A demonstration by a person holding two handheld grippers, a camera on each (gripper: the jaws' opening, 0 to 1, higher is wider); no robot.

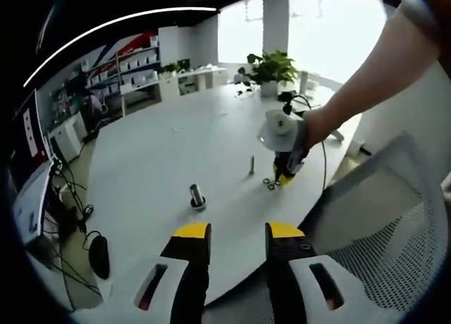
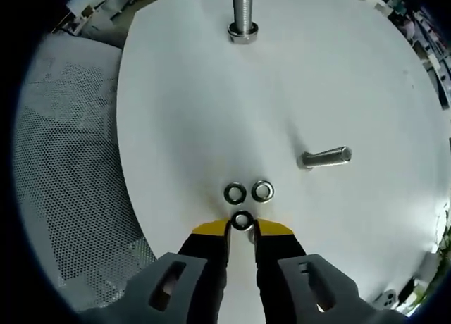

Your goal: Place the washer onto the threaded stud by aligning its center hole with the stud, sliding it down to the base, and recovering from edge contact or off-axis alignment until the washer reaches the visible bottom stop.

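Washer [image 2: 242,220] sits between the tips of the right gripper [image 2: 242,229], jaws drawn narrow on its rim, so I read it as pinched or about to be pinched; it looks low to the table [image 2: 176,127], whether lifted off I cannot tell. Two more washers lie just past the tips: spare washer one [image 2: 235,193] a little left of the jaw line, spare washer two [image 2: 262,191] a little right, nearly touching each other, flat on the table. Likely a supply cluster kept close together for easy picking. Further ahead and to the right of the jaws stands the slim stud [image 2: 325,156], well apart from the washers; fisheye makes it look tipped sideways. Far ahead, slightly left of centre, is the wide bolt [image 2: 242,17], upright on its head. Mesh chair [image 2: 63,169] off the left of the jaws, beyond the table edge.

Left gripper [image 1: 236,232] hangs back over the near table edge, jaws parted wide, holding nothing; probably parked out of the way. Ahead of its left jaw is the wide bolt [image 1: 196,196]; ahead and right the slim stud [image 1: 251,165], then the right gripper [image 1: 285,172] with the person's hand [image 1: 310,127] bent down to the washers.

Judgement: grasp stage, no alignment yet. Which stud is the target is unclear. Thin rim grip could slip or tilt the washer off-axis.
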